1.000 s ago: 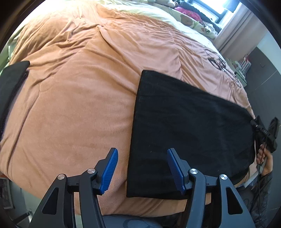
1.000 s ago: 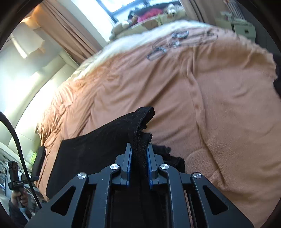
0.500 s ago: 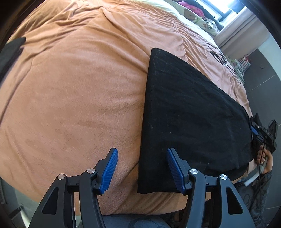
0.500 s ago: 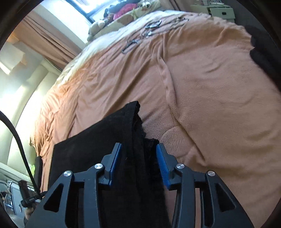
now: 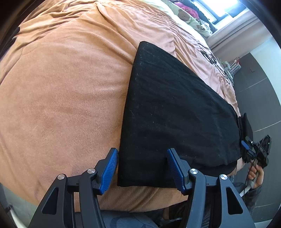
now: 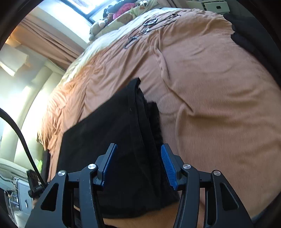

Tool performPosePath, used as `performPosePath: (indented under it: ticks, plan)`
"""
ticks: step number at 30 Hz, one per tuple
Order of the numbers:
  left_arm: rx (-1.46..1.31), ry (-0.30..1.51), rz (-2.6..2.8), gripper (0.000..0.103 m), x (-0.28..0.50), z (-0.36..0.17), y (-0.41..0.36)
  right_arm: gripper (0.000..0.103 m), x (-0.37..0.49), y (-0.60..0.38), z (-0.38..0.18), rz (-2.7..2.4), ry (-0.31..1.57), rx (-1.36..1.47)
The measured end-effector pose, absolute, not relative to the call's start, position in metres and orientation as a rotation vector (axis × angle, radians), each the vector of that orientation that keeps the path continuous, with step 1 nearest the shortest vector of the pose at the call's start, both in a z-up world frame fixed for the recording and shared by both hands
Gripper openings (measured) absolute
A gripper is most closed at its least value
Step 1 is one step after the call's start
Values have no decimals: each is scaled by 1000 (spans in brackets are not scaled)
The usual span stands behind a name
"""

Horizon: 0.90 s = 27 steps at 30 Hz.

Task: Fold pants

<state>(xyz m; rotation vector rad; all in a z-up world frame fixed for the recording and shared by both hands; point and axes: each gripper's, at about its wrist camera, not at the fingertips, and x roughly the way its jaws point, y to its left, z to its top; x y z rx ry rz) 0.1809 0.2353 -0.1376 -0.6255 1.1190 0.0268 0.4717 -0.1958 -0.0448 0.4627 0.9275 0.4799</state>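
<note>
While the black pants (image 5: 175, 112) lie flat as one long dark panel on the orange blanket (image 5: 61, 91), close to the bed's near edge, you hold both grippers spread wide and gripping nothing. Seen from your left wrist, the pants run from a squared end near the bottom of the frame out toward the right. Your left gripper (image 5: 142, 168) hovers at that squared end, its blue ribbed fingers (image 5: 109, 168) spaced apart on either side of the near corner; whether they touch the cloth cannot be told.

From your right wrist, the other end of the pants (image 6: 123, 136) shows stacked layers with a seam running along the fabric. Your right gripper (image 6: 138, 166) sits over that end, fingers parted, the cloth lying loose between them.

Beyond the pants, the blanket is wrinkled across the bed. Black wire hangers (image 6: 140, 33) lie on its far side. Stuffed toys (image 6: 98, 26) sit below a bright window (image 6: 84, 7), and tan curtains (image 6: 47, 40) hang to one side.
</note>
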Motion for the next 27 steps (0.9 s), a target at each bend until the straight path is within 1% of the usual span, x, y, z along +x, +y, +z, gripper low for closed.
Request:
performPosePath:
  ticks: [11, 16, 17, 18, 20, 21, 22, 23, 25, 27]
  plan:
    - [-669, 1137, 47, 60, 173, -144, 235, 50, 445, -192, -57, 469, 1008, 456]
    - [-671, 1141, 57, 60, 174, -145, 235, 49, 437, -194, -58, 479, 1012, 465]
    - [-671, 1149, 59, 60, 175, -147, 234, 43, 434, -193, -59, 475, 1011, 459]
    - [-672, 1156, 62, 60, 175, -148, 235, 31, 432, -194, -59, 466, 1007, 445]
    - [-669, 1151, 84, 56, 175, -147, 236, 17, 430, -196, -56, 464, 993, 435]
    - [-664, 1144, 99, 51, 175, -146, 236, 14, 427, -197, -53, 465, 973, 433]
    - [-659, 1143, 110, 46, 175, -146, 236, 13, 422, -198, -50, 469, 945, 429]
    - [-652, 1145, 117, 44, 175, -146, 236, 13, 417, -198, -46, 473, 921, 419]
    - [-639, 1143, 128, 36, 174, -145, 236, 12, 407, -200, -41, 473, 876, 406]
    - [-633, 1140, 136, 30, 173, -145, 236, 11, 398, -202, -40, 477, 852, 422]
